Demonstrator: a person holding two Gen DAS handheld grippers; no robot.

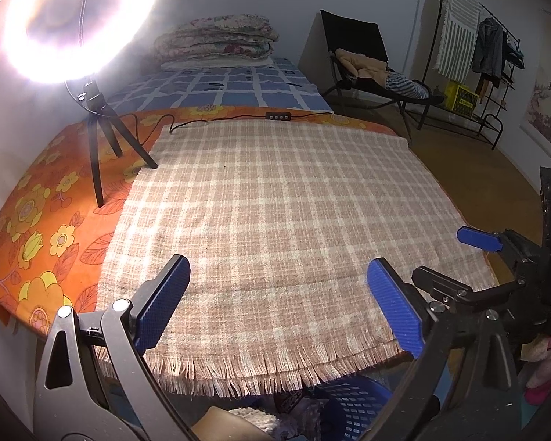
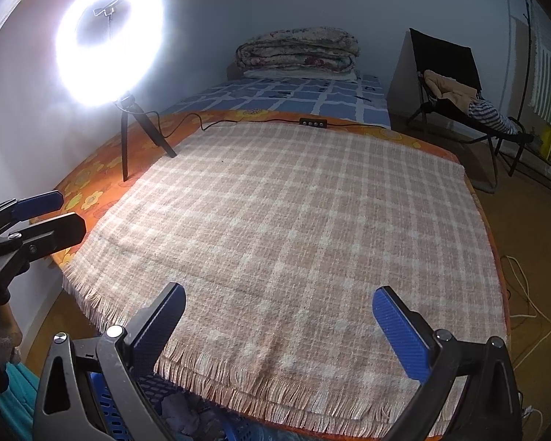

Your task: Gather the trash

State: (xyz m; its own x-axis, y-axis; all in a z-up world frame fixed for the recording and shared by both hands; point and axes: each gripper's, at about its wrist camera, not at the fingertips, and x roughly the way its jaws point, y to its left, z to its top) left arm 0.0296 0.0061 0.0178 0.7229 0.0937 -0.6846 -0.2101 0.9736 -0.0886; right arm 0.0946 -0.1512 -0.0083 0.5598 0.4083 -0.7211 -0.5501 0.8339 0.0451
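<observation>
Nearest, just below the fringed front edge, a blue perforated basket (image 1: 352, 404) is seen w/ crumpled stuff inside – prob. the collected trash, though what the pieces are can't be told. No loose trash is seen on the surface in either view, so the job is judged done or nearly so.

Left gripper (image 1: 279, 301) is held over the front edge, fingers spread wide, nothing between them. Right gripper (image 2: 279, 330) is held likewise, fingers wide apart & empty. Each is caught from the side in the other's view.

Step in hand (judged): a last scan for leftovers. It is best done w/ both grippers kept open & raised off the cloth so the fringe isn't snagged; edges & corners should be checked, incl. the strip by the tripod legs. If anything is found, it should be pinched low and dropped straight into the basket below the front edge.

Surface: a beige/white plaid blanket (image 1: 275, 202) is spread flat over an orange floral cloth (image 1: 44, 220). At the far left a ring light (image 2: 110, 40) on a small tripod stands on the orange cloth, glare strong; its cable & inline switch (image 2: 312, 122) run along the far edge.

Beyond: a bed w/ blue check sheet (image 2: 294, 99) & folded quilts (image 2: 297, 49), a black folding chair (image 1: 363, 58) w/ clothes, then a garment rack (image 1: 488, 55) by the wall.
</observation>
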